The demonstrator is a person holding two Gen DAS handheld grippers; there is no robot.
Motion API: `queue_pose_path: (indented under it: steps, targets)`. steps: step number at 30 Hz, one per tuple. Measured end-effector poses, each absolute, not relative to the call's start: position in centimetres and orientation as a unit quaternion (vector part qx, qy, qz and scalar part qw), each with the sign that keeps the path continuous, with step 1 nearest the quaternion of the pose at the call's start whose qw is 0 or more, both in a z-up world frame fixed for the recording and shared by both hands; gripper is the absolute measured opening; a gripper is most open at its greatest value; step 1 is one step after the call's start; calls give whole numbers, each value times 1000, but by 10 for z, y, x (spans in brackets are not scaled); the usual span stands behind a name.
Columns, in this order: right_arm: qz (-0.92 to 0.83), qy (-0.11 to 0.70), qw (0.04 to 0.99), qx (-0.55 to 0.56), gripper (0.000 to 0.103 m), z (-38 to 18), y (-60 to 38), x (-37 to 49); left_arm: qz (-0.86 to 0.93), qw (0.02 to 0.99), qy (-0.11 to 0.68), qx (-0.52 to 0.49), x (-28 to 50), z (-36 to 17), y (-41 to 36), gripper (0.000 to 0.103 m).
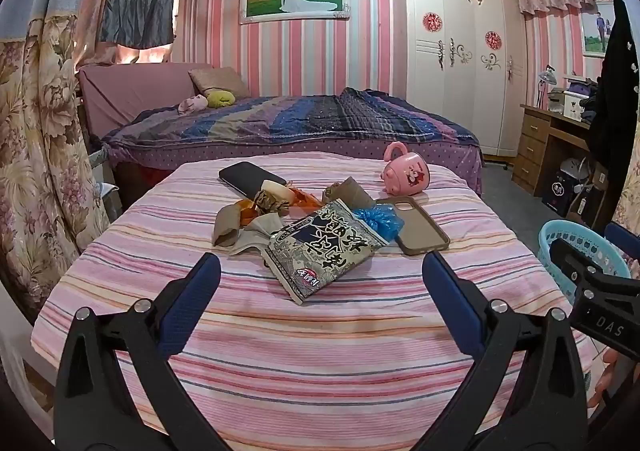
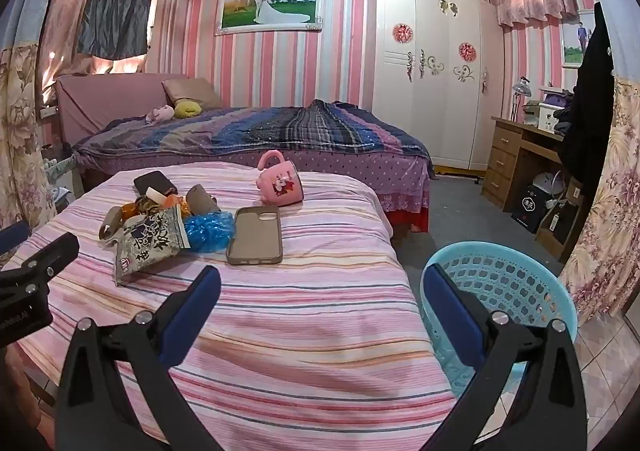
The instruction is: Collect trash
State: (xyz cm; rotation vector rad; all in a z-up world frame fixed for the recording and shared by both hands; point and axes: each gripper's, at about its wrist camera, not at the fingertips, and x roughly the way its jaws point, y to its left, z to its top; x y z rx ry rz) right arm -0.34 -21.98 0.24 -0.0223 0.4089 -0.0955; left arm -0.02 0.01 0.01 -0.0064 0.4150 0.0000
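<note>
We hold both tools released w/ nothing between them, left tool (image 1: 320, 283) aimed at the snack wrapper (image 1: 320, 247) just ahead on the bed (image 1: 280, 351), right tool (image 2: 320, 291) w/ the basket (image 2: 520, 283) just ahead-right, prob. ready for drop-offs.

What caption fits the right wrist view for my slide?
Open right tool above the striped bed, trash pile ahead left, blue basket at right.
</note>
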Motion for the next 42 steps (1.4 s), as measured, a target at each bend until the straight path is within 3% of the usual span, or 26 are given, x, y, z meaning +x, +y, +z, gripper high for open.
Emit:
queue_pose_path:
  steps: [42]
  targets:
    - [-56,196,979,-23,99,3,-217,-3,8,979,204,-2,0,1,5,98]
